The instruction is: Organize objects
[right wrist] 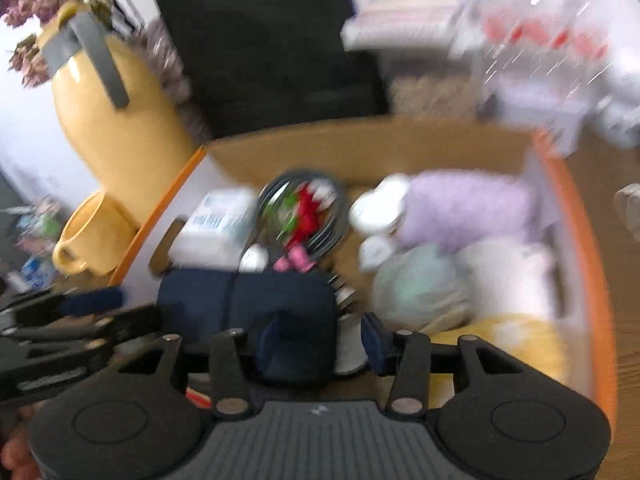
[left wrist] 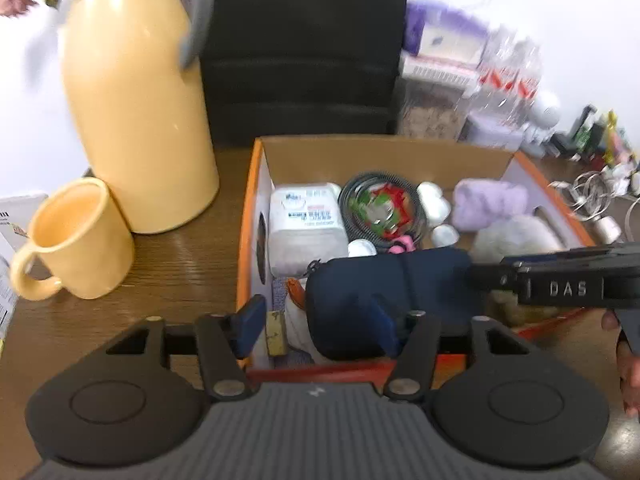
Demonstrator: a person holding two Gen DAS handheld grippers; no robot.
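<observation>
Left wrist view: the left tongs stand released at the near edge of the orange cardboard box, their pads wide apart, the left pad at the box's left wall and the right pad against a dark blue zip pouch lying in the near part of the box. In the right wrist view the right tongs are also unclenched, the left pad resting on the pouch's near right corner, the right pad clear of it. Farther in lie a white packet, a coiled cable and a lilac fluffy cloth. On the counter left of the box stand a yellow mug and, behind it, a yellow thermos.
</observation>
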